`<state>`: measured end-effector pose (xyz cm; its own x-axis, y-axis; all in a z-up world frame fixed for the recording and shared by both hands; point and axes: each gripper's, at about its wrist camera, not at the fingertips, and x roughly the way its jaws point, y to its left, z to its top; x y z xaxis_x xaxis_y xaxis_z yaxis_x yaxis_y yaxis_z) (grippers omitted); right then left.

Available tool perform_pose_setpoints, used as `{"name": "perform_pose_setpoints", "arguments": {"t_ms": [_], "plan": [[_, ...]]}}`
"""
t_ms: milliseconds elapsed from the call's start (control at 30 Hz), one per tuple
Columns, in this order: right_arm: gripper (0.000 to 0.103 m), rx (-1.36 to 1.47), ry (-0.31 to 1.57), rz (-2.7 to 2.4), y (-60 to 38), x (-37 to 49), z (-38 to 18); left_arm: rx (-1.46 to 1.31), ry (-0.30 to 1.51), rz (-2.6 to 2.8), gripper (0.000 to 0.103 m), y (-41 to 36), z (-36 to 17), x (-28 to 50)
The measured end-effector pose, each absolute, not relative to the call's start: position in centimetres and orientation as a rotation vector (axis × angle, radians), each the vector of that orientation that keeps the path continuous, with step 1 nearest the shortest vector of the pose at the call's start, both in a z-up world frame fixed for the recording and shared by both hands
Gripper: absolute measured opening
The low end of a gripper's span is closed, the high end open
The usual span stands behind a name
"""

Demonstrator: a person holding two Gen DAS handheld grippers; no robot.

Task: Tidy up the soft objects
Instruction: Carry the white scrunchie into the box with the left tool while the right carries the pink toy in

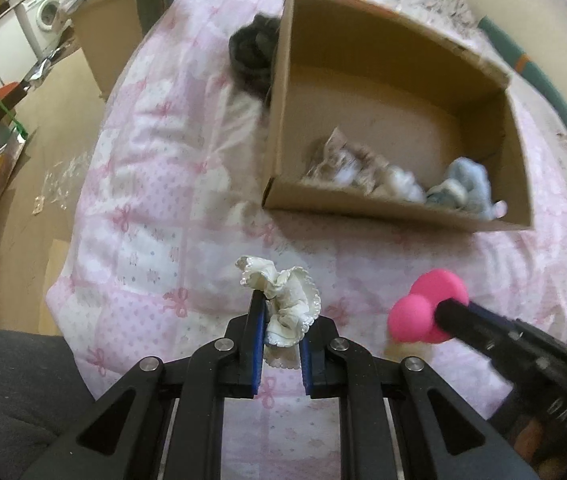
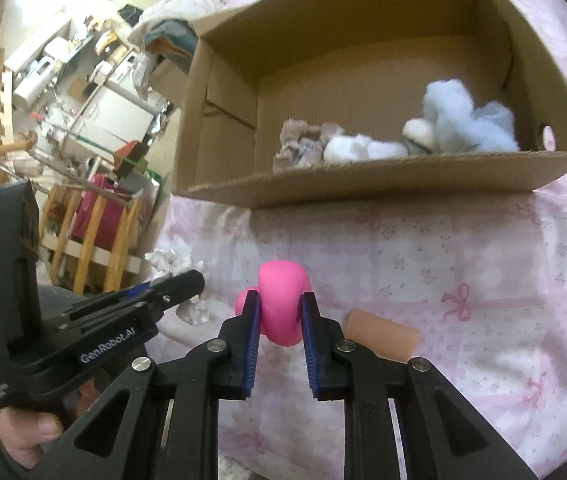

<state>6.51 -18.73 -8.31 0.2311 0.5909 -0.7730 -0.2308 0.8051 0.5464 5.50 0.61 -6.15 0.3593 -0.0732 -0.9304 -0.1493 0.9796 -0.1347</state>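
Observation:
My left gripper (image 1: 281, 308) is shut on a cream frilly cloth (image 1: 287, 304) and holds it above the pink quilt. My right gripper (image 2: 281, 300) is shut on a pink soft toy (image 2: 281, 304), which also shows in the left wrist view (image 1: 423, 308). A cardboard box (image 1: 279, 120) lies open ahead on the bed. Inside it are a beige crumpled item (image 2: 301, 146), a white fluffy item (image 2: 347, 148) and a light blue plush (image 2: 459, 116). A beige soft roll (image 2: 381, 334) lies on the quilt just right of my right gripper.
A dark fuzzy item (image 1: 253, 52) lies against the box's outer left wall. The bed edge drops to the floor on the left, with a washing machine (image 1: 45, 16) and a wooden rack (image 2: 95, 236) beyond. The other gripper's body (image 2: 63, 320) is close at left.

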Motion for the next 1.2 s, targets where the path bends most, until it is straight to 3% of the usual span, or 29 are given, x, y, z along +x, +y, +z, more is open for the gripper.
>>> {"name": "perform_pose_setpoints", "arguments": {"t_ms": [400,833,1200], "plan": [[0.021,0.412,0.996,0.553,-24.5,10.1,0.2,-0.145,1.046,-0.054,0.013,-0.2,0.9,10.5],[0.021,0.346,1.071,0.46,-24.0,12.9,-4.4,-0.09,1.087,-0.091,0.014,-2.6,-4.4,14.6],[0.021,0.319,1.096,0.434,-23.3,13.3,-5.3,-0.032,1.056,-0.071,0.014,-3.0,-5.1,14.1]]}}
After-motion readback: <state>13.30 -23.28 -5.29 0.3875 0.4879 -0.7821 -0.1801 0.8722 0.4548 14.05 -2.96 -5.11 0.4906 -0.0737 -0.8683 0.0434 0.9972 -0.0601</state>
